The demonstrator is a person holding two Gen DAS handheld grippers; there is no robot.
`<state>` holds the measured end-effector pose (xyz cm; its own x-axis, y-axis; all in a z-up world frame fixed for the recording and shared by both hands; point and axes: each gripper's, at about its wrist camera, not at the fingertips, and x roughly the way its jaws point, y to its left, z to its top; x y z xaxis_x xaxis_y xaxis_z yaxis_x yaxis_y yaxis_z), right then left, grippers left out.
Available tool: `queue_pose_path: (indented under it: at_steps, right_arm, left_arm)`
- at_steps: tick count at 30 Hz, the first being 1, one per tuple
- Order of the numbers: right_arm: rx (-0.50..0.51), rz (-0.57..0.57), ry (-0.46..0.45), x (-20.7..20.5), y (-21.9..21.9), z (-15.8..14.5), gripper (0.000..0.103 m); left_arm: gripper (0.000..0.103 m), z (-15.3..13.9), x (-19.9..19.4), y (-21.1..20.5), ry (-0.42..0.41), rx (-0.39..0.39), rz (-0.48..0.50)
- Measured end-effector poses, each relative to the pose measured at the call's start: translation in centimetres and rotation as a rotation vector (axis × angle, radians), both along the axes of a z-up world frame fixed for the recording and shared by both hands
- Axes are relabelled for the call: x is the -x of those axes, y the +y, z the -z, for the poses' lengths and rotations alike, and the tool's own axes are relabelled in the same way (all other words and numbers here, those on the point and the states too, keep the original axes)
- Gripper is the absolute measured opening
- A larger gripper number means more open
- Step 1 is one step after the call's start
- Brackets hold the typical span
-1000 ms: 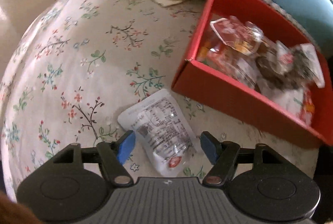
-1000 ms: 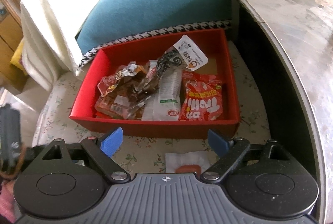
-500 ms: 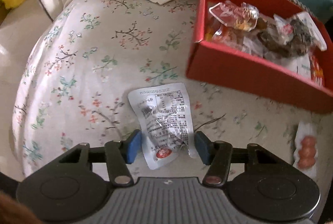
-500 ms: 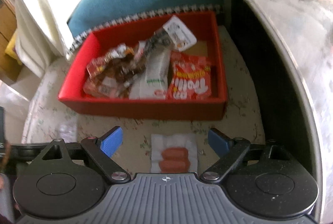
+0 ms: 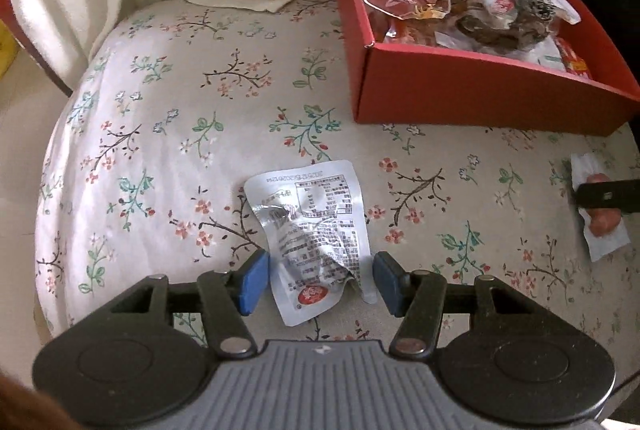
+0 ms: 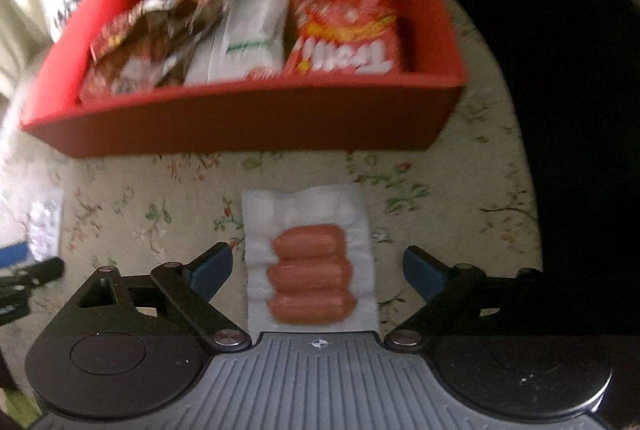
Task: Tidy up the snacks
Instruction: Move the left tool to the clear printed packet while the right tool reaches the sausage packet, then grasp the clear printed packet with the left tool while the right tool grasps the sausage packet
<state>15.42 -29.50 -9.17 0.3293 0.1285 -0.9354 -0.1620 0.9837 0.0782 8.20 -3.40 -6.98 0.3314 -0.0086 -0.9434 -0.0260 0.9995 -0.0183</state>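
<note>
my left gripper pointed steeply down at the silver packet, its blue pads just beside the crinkled near end, one on each side. the left pad looked about to touch the foil and the right one stood a little off it, so i judged the jaws released around the packet, not yet clenched on it. my right gripper had its jaws opening wide, with the sausage pack lying flat between them and clear gaps on both sides (nothing gripped there either).

both packs lay on the floral cushion, the silver one near and left of the red box, the sausages near its front wall. the box already held several snack bags, heaped toward its left.

what could go wrong: the foil was limp and puckered, so a pinch at its very end might catch only a fold and let it slide out on the lift. the sausage pack was flat and slick, and wide jaws pressing into a soft cushion could skate over its thin edges or grab cloth with it. a low carry could also knock the box's front wall.
</note>
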Motion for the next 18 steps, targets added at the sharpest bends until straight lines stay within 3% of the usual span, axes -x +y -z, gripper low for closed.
queue_pose_path:
  at_steps: [3,8,11,13,18]
  right_arm:
    - [0.074,-0.026,-0.036,0.8,1.3,0.6,0.103]
    - [0.065,0.004,-0.042,1.2,0.1,0.7,0.103]
    - [0.069,-0.006,-0.042,1.3,0.0,0.7,0.103]
    - [0.067,-0.006,-0.046,1.4,-0.1,0.8,0.103]
    - [0.07,-0.004,-0.071,2.4,-0.1,0.9,0.103]
  left_arm:
    - [0.05,0.1,0.0,0.0,-0.005,-0.002,0.023]
    - [0.059,0.3,-0.1,0.1,-0.022,-0.007,0.054]
    - [0.079,0.7,0.2,-0.5,-0.041,-0.04,0.09]
    - [0.096,1.1,0.1,-0.2,-0.043,-0.056,0.059]
    - [0.095,1.3,-0.1,0.5,-0.024,-0.042,0.037]
